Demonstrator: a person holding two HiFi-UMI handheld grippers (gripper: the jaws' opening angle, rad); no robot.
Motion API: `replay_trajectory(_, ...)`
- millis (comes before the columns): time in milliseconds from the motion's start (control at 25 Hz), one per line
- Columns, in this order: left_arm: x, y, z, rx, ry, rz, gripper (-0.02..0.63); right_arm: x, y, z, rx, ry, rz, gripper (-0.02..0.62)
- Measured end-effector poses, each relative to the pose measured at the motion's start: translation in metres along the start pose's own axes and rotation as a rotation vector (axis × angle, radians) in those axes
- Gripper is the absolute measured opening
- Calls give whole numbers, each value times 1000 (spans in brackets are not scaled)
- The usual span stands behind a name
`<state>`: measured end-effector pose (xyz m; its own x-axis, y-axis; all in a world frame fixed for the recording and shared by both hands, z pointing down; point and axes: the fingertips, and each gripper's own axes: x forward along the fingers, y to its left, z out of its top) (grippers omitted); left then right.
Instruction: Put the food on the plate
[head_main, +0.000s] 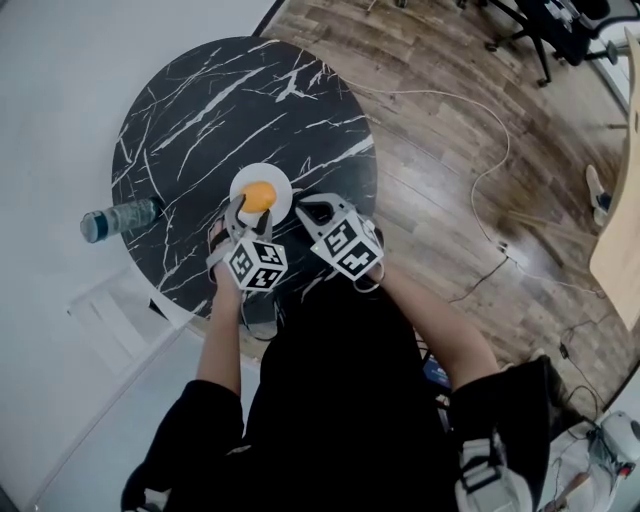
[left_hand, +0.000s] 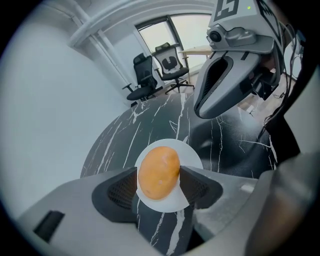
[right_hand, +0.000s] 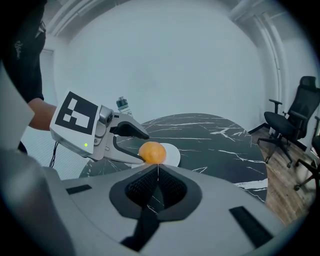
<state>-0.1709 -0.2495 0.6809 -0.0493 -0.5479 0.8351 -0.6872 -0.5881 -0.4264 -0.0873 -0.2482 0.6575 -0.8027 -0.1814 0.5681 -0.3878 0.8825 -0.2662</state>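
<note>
Two grippers meet at the near edge of a round black table veined with white. The left gripper has its jaws closed on the food, a smooth, rounded orange-yellow piece. The dark ribbed pads press against it from both sides. The food sits over the white plate, which lies flat on the table near the near edge. From the right gripper view the food is at the plate's near-left rim, but no view shows whether its underside touches the plate.

The right gripper is just to the right of the plate, with its jaws pressed fully together and nothing between them. Its tips point toward the food and stop a little short of it. The two marker cubes sit side by side just in front of the person's hands.

A clear bottle with a dark cap lies on its side at the table's left edge, well apart from the plate. On the far right a wooden floor carries a pale cable running across it. Two black office chairs stand by a window beyond the table.
</note>
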Motion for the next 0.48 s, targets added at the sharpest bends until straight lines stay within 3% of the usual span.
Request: replay_trajectory(480,-36,-10,-41,-169,-17,9,261,-2,49,-1,-55,-1,23,-3)
